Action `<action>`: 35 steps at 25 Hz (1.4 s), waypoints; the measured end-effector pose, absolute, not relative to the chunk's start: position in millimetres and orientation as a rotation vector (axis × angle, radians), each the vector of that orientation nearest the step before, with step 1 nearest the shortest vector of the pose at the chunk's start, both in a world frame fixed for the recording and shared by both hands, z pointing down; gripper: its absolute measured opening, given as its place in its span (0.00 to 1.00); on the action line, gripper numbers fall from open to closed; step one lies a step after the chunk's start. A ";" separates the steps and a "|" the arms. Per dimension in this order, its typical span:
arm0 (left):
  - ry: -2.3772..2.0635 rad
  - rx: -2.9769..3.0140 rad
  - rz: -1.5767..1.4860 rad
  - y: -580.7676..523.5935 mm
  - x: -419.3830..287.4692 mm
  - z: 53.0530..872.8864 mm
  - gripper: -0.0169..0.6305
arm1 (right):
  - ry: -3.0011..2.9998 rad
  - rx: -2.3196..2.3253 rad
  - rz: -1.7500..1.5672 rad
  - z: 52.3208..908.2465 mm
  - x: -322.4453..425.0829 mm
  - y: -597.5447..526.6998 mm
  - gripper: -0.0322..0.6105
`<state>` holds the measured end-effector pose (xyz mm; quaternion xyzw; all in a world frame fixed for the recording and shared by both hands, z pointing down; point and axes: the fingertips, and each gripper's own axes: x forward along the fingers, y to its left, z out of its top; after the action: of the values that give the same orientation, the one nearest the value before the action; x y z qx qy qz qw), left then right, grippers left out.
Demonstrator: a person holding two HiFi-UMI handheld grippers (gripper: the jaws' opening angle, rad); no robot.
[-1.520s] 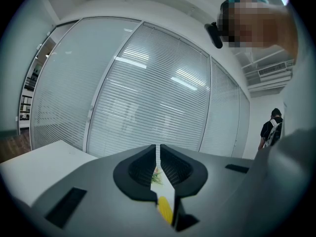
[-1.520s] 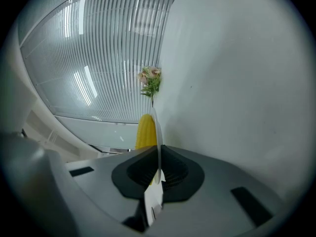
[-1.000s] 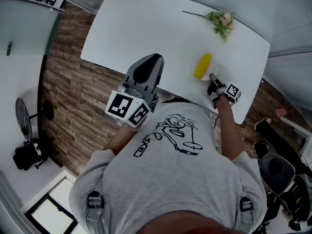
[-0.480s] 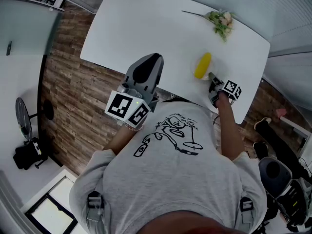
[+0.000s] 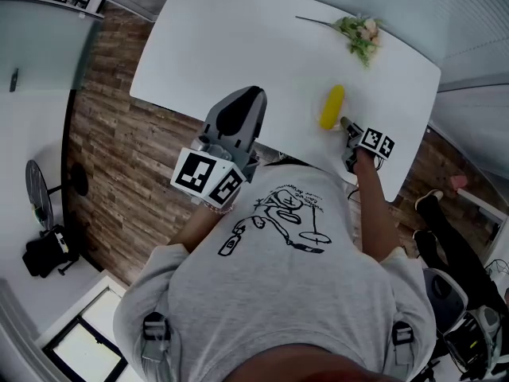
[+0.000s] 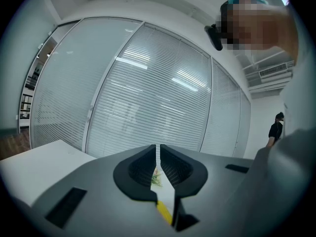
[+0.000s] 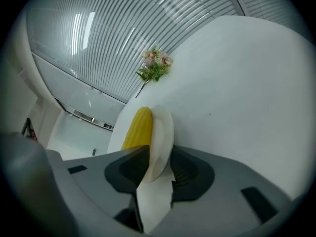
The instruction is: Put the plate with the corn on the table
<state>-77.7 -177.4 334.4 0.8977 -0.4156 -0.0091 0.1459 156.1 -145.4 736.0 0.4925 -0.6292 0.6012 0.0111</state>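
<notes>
The right gripper has its jaws opening. They stand apart around the near rim of the white plate, which sits on the white table and reaches away from the jaws. The yellow corn lies on the plate. The right gripper view shows that rim plainly; in the head view the plate blends into the table. To the left, the left gripper has its jaws nearly together with nothing between them. A sprig of flowers lies at the table's far edge.

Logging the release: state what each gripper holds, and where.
Nothing is gripped. The right gripper is opening with the rim of the plate between its jaws; the left gripper is shut, empty.
</notes>
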 end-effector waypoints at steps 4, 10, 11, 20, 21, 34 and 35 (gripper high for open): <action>-1.191 2.585 -0.028 -177.3 -76.1 334.5 0.09 | -1.968 1.542 1.784 734.5 161.0 -144.7 0.30; -1.188 2.586 -0.027 -177.7 -74.7 333.6 0.09 | -1.972 1.546 1.649 731.1 162.6 -144.6 0.37; -1.188 2.586 -0.027 -178.0 -74.9 333.6 0.09 | -1.971 1.545 1.625 731.1 162.3 -144.6 0.38; -1.185 2.587 -0.026 -177.7 -76.7 334.5 0.09 | -1.955 1.543 1.452 732.0 165.6 -142.3 0.43; -1.184 2.587 -0.027 -177.8 -76.9 334.4 0.09 | -1.952 1.547 1.449 732.0 166.7 -141.9 0.43; -1.169 2.583 -0.035 -179.4 -73.1 339.2 0.09 | -1.952 1.576 1.373 724.1 180.5 -138.9 0.40; -1.167 2.581 -0.036 -179.6 -72.7 340.0 0.09 | -1.956 1.581 1.353 721.7 181.8 -139.1 0.39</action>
<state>-72.7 -179.6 340.0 0.9003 -0.4070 -0.0126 0.1537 181.8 -139.1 721.7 0.5479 -0.6780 0.4689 0.1425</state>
